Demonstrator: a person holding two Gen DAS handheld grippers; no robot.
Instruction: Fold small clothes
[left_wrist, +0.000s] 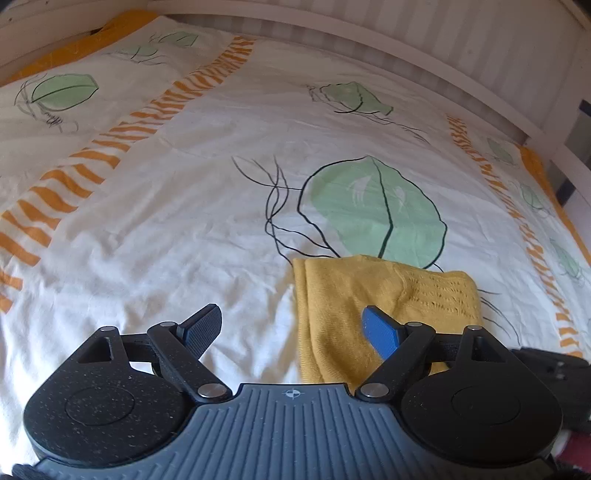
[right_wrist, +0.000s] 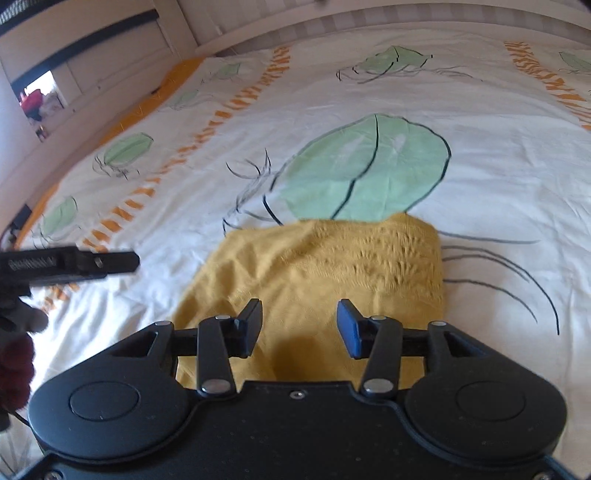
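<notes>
Both hand-held grippers, left (left_wrist: 291, 334) and right (right_wrist: 299, 326), gape wide over the yellow garment (right_wrist: 314, 280) (bed (left_wrist: 166, 229)); we should pinch matching corners.

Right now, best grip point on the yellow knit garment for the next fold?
Probably the near hem of the yellow knit garment, approached low from the near side. It lies flat and already doubled, and the open right gripper hovers directly above that edge.

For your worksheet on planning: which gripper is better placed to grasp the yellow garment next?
Right, probably. The right gripper hangs open, centred over the yellow knitted garment; the open left gripper sits off its left edge, mostly over the bedsheet.
</notes>
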